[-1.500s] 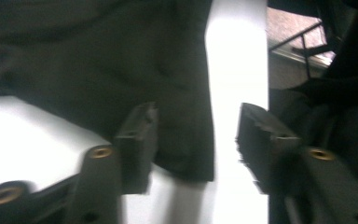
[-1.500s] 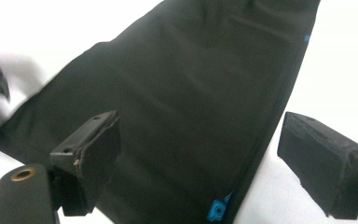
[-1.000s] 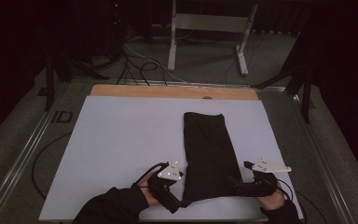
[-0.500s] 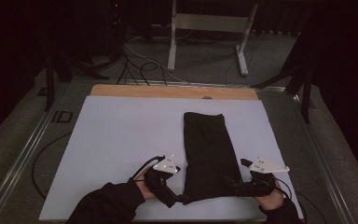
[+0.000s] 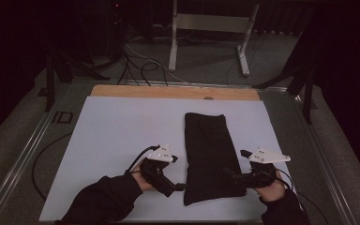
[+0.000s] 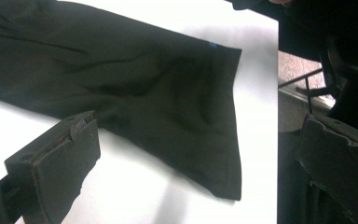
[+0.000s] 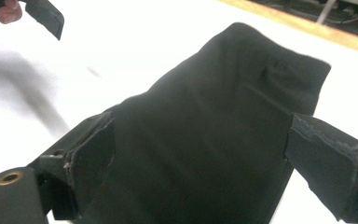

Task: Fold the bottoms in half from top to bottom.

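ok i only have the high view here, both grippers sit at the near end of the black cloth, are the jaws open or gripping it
Observer: The left gripper is open, jaws wide apart with the black cloth lying flat between them, ungripped.
Operator: and the right one
Observer: The right gripper is open too, jaws spread over the cloth's width.
Operator: any marks on the cloth
Observer: A tiny teal tag sits at one corner of the hem.
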`<state>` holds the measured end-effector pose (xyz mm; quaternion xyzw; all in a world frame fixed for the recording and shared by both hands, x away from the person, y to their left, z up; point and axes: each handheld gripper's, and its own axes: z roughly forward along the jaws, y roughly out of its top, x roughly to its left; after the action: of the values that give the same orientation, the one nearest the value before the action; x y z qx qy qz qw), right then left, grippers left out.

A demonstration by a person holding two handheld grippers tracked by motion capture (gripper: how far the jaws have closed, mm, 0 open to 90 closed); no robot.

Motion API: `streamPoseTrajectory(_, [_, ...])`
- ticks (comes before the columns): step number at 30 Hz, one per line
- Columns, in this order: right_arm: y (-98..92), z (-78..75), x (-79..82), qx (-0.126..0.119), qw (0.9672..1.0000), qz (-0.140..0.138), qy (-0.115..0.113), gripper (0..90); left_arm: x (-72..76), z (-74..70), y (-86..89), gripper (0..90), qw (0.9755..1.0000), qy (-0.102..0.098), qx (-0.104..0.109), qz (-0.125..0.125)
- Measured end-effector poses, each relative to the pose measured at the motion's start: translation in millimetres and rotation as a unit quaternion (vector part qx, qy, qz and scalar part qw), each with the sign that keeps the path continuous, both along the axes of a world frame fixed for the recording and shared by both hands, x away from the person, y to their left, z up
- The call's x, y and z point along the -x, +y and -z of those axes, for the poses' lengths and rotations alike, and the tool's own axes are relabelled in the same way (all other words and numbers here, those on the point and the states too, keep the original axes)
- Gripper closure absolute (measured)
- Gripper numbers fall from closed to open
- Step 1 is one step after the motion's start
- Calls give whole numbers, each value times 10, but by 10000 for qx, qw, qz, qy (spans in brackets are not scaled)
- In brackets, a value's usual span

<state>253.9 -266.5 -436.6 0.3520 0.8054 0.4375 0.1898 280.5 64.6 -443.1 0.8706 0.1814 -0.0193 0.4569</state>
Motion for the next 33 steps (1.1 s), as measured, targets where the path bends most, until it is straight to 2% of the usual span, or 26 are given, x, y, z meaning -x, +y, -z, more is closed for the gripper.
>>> streamPoseTrajectory(8, [63,-124,-169,136,9998,-2,-141,92,-119,-92,61,0,9996,-42,87,-256])
streamPoseTrajectory(12, [67,-177,-249,133,9997,74,-216,93,-181,-128,68,0,9993,19,108,-369])
streamPoseTrajectory(15, [68,-202,-309,89,9996,109,-248,92,-229,-135,52,0,9990,-48,20,-447])
streamPoseTrajectory(25, [70,-250,-493,182,9990,179,-380,93,-390,-134,2,0,9981,-84,-32,-602])
streamPoseTrajectory(33, [79,-251,-634,210,9987,203,-413,93,-528,-123,-25,0,9972,-49,-63,-737])
